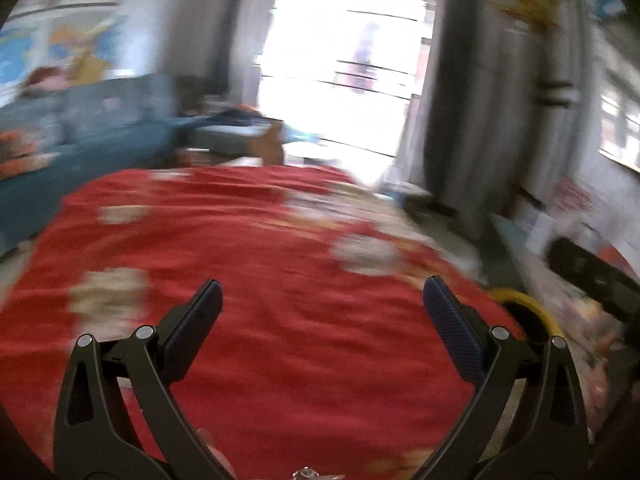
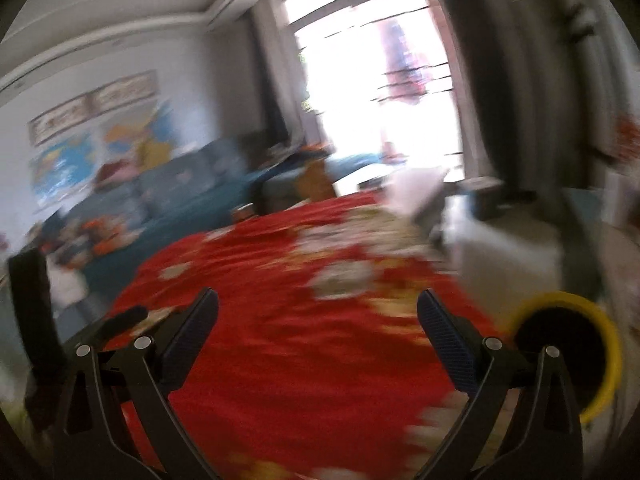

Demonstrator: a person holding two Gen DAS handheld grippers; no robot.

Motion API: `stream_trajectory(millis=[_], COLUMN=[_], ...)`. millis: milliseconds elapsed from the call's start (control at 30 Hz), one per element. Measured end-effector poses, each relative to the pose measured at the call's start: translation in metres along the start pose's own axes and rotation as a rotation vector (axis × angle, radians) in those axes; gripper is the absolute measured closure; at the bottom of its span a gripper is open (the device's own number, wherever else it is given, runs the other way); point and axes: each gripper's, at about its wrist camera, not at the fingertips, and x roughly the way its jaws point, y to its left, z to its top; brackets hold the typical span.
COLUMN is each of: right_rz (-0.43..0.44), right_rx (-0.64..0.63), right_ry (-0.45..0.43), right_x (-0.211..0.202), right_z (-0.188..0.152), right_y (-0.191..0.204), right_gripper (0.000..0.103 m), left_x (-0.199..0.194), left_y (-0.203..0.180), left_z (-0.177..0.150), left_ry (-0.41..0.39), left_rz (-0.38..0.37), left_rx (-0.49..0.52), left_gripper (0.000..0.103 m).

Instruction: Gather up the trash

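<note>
Your left claw [image 1: 322, 300] and right claw [image 2: 318, 312] both gape apart, empty, above the red surface [image 1: 260, 280]. Pale scraps [image 1: 366, 254], likely trash, lie scattered ahead. Blur could make you misjudge a grab. Only the right view fully shows the yellow-rimmed bin [image 2: 600, 320] beside the surface.

red cloth [image 1: 260, 280] open ahead, yellow-rimmed bin [image 2: 568, 360] right

Left gripper [image 1: 322, 290] is wide apart, both black arms splayed, ribbed pads pointing to twelve o'clock, nothing between them. Right gripper [image 2: 318, 302] matches it: jaws spread full, fingers angled out toward eleven and one o'clock, empty. Both views are blurred.
</note>
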Motion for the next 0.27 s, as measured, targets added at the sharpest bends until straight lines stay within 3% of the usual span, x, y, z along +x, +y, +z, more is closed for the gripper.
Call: stream_trajectory(millis=[67,100,133,267], right_rz=[0.09,0.12,0.186,0.278], right_rx=[-0.021,-0.042,-0.055,-0.071], right_ry=[0.056,0.09,0.144,0.432], right_x=[0.034,0.05,0.074,0.177], right_z=[0.008,0.007,0.003,-0.037], right_y=[0.058,0.085,0.12,0.234], right_gripper=[0.006,0.006,0.006,0.007], left_x=[-0.009,-0.011,-0.012,0.001], left_y=[0.058,0.102,0.126,0.258], left_z=[0.007,0.006,0.004,-0.026], left_ry=[-0.013,0.009,0.029,0.215], left_rz=[0.14,0.24,0.292,0.499], left_rx=[-0.038,-0.049,-0.064,-0.228], left_gripper=[0.011,0.011,0.011,0.011])
